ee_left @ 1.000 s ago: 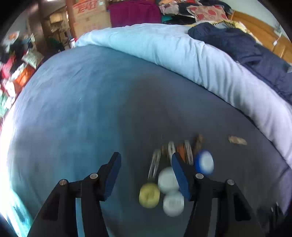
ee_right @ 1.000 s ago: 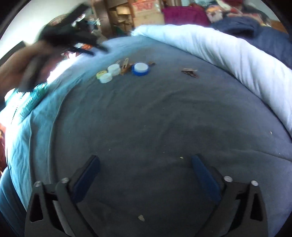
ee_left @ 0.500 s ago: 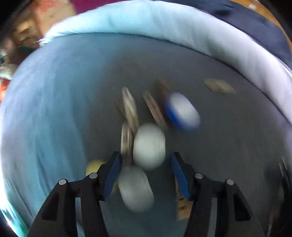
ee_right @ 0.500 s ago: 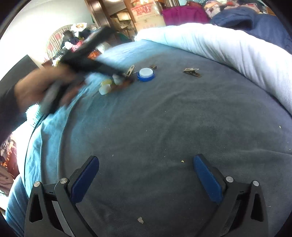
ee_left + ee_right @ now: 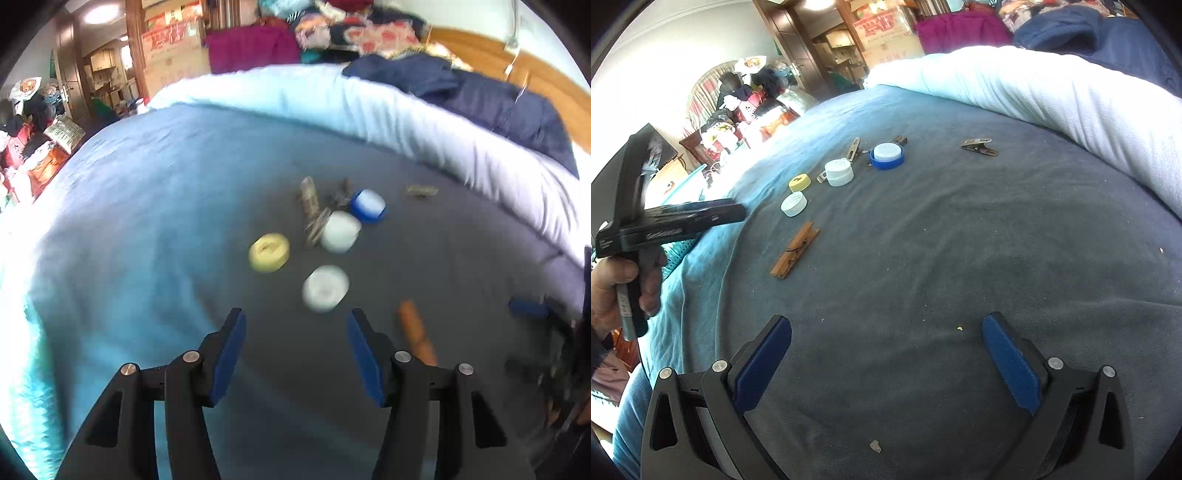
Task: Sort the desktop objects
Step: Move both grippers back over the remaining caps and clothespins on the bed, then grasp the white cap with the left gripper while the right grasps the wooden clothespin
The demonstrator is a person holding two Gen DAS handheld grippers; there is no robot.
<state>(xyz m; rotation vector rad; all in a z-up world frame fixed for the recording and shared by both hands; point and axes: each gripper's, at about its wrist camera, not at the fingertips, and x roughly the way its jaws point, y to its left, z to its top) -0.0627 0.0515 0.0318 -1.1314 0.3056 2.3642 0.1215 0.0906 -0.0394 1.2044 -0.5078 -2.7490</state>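
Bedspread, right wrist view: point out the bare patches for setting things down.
Free: the wide stretch between the wooden clothespin, the metal clip and the white duvet. Crowded: the caps around the blue cap.

Bare blanket (image 5: pixel 942 288) lies open ahead of the right gripper (image 5: pixel 886 369); bottle caps (image 5: pixel 840 173) and a wooden clothespin (image 5: pixel 794 254) crowd eleven o'clock.
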